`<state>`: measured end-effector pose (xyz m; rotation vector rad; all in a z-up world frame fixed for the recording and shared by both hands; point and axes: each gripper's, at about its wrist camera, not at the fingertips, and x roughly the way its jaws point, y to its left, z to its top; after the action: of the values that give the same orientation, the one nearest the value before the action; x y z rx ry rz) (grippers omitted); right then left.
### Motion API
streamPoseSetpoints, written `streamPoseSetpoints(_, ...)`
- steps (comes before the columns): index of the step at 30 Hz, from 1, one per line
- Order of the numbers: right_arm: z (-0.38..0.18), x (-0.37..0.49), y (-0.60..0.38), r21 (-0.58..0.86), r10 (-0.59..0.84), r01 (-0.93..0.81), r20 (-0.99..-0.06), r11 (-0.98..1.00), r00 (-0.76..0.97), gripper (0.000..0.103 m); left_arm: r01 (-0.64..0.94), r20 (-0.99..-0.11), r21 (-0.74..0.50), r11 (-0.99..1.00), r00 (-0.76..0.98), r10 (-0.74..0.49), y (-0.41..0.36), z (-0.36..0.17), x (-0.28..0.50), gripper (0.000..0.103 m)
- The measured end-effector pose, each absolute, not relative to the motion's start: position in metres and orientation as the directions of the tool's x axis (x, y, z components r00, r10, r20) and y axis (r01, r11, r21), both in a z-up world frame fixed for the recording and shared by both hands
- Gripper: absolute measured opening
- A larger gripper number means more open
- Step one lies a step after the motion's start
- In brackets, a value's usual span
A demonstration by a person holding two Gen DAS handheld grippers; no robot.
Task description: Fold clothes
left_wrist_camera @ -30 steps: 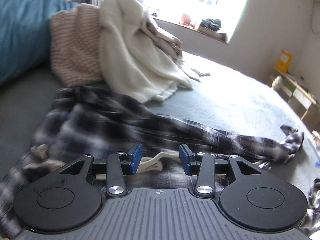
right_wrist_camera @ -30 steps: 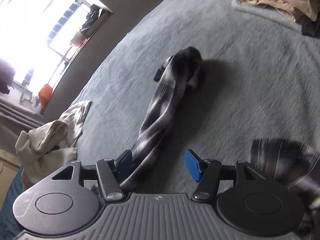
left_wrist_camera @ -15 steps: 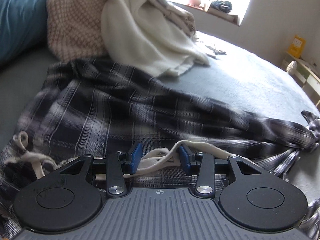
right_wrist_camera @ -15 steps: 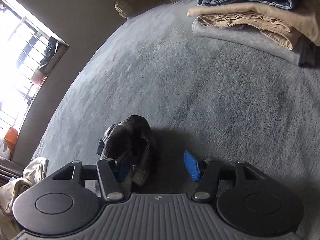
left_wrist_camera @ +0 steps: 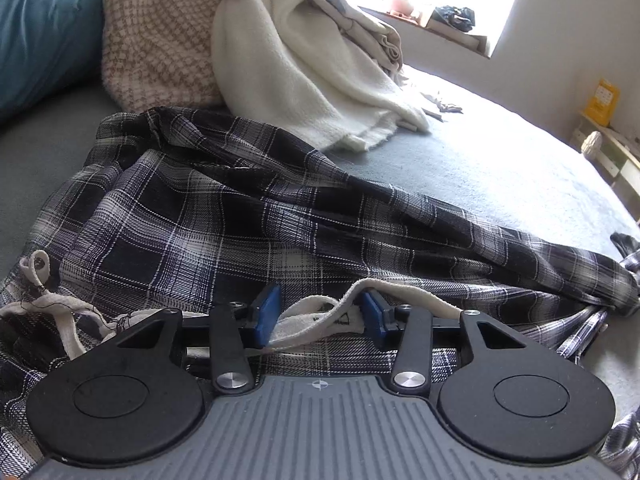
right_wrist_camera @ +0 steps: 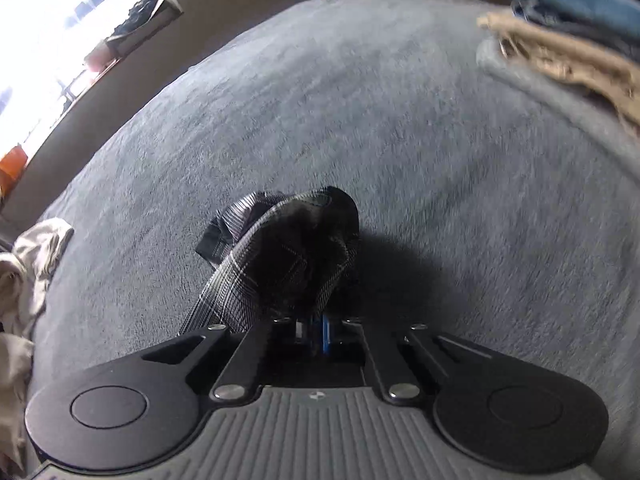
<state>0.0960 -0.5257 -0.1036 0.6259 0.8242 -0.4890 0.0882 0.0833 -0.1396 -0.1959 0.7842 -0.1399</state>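
The plaid garment (left_wrist_camera: 248,216) lies spread across the grey bed (left_wrist_camera: 500,168), apparently laid out so that both ends can be taken and pulled straight before a fold. Its waist end, with the cream drawstring (left_wrist_camera: 316,316), sits nearest the left claw (left_wrist_camera: 318,314); the far leg end runs away from the waist toward the right claw (right_wrist_camera: 316,330).

Left claw: the jaws stand partly apart and are opening. The drawstring passes between the blue pads (left_wrist_camera: 264,312) and drapes over the right-hand pad, but the pads do not press on it.

Right claw: the jaws are pressed together, pinching the bunched leg end of the plaid garment (the fabric hides most of the pads). The grip looks placed to draw the leg out from the waist.

Beyond the waist, unfolded cream clothes (left_wrist_camera: 304,64) are heaped. Past the leg end stands a folded stack (right_wrist_camera: 572,36).
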Motion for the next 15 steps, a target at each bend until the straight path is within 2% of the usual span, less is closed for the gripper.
streamPoseSetpoints(4, -0.041, 0.094, -0.517, 0.083, -0.303, 0.548, -0.759, 0.833, 0.576, 0.003, 0.05, -0.685, -0.235, 0.971, 0.7, -0.202, 0.085, -0.14, 0.088, 0.045)
streamPoseSetpoints(8, 0.024, 0.088, -0.512, -0.164, -0.445, 0.479, -0.698, 0.862, 0.561, 0.003, 0.053, -0.681, -0.238, 0.97, 0.703, -0.205, 0.086, -0.141, 0.088, 0.045)
streamPoseSetpoints(12, 0.059, 0.085, -0.504, -0.449, -0.593, 0.387, -0.634, 0.805, 0.497, 0.003, 0.055, -0.673, -0.246, 0.968, 0.709, -0.211, 0.088, -0.142, 0.087, 0.045)
streamPoseSetpoints(15, 0.069, 0.075, -0.5, -0.533, -0.626, 0.329, -0.64, 0.779, 0.446, 0.003, 0.049, -0.668, -0.258, 0.965, 0.712, -0.215, 0.09, -0.143, 0.088, 0.045)
